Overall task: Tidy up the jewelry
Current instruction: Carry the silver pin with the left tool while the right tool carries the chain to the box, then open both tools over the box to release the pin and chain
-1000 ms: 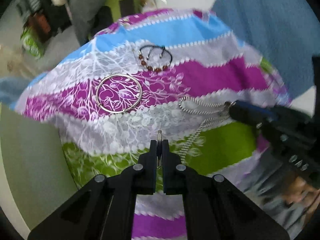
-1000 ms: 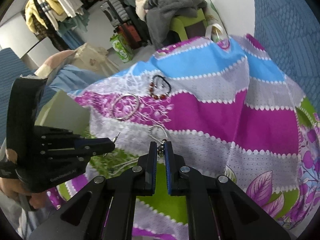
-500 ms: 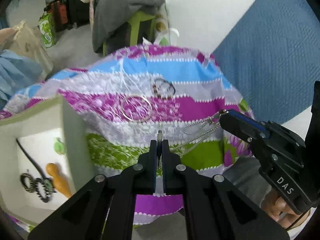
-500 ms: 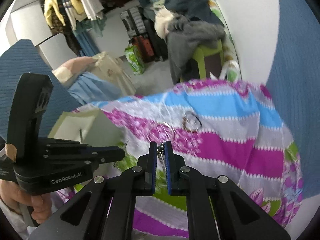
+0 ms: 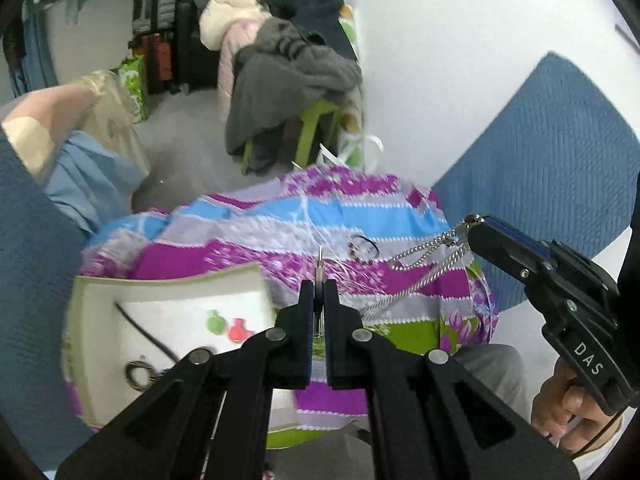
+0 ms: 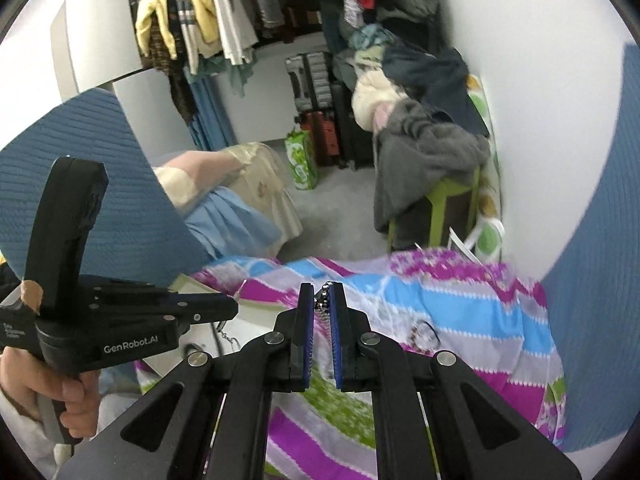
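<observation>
At far left in the left wrist view, an open box (image 5: 168, 320) sits on the striped cloth (image 5: 280, 232), already holding a dark ring (image 5: 138, 374) and some coloured pieces. Above its right edge the left gripper (image 5: 319, 300) is pinched nearly closed on a thin metal pin-like end (image 5: 320, 264), apparently one end of the chain (image 5: 424, 252). The silver chain runs from there up and right, hanging in two slack strands off the cloth, to the right gripper (image 5: 476, 226), whose jaws are closed on its other end. On the cloth below the span lie a beaded bracelet (image 5: 363, 247) and a faint silver hoop (image 5: 344, 270).

In the right wrist view the right gripper (image 6: 321, 304) shows the chain (image 6: 323, 300) caught between narrow jaws, links dangling down between the pads.

The chain looks light, limp and slippery; it will swing, sag and kink freely, and fine links may slide out of a loose pinch. Holding both ends, as here, seems the soundest grip, keeping it from tangling while it is lowered toward the box.
</observation>
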### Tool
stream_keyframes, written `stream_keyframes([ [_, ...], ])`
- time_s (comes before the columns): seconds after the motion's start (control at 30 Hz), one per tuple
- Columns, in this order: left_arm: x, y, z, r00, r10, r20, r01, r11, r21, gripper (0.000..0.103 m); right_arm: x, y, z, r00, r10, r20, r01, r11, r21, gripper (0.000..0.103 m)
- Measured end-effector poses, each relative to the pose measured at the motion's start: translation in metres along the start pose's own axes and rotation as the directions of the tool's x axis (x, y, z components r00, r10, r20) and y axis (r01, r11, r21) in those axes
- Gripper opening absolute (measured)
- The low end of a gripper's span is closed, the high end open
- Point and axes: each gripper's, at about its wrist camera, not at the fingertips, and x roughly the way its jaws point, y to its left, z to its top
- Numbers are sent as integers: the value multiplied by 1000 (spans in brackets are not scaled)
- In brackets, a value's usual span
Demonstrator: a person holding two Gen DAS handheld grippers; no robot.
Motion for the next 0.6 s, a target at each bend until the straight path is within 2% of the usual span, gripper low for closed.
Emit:
stream_keyframes([
  [0.17,-22,33,0,999,37,21,-37,999,-11,4,8,42,8,999,46,20,-46,999,-3,6],
  [0.27,-26,53,-8,998,54,31,-54,998,-20,4,23,61,-2,996,87,1,-87,996,4,6],
  [0.37,-22,73,-25,996,85,35,-84,996,-30,4,47,73,-23,992,111,-59,-109,994,30,6],
  [0.6,13,114,-71,994,98,-41,-101,992,-80,4,94,92,-78,974,114,-194,-109,993,38,6],
])
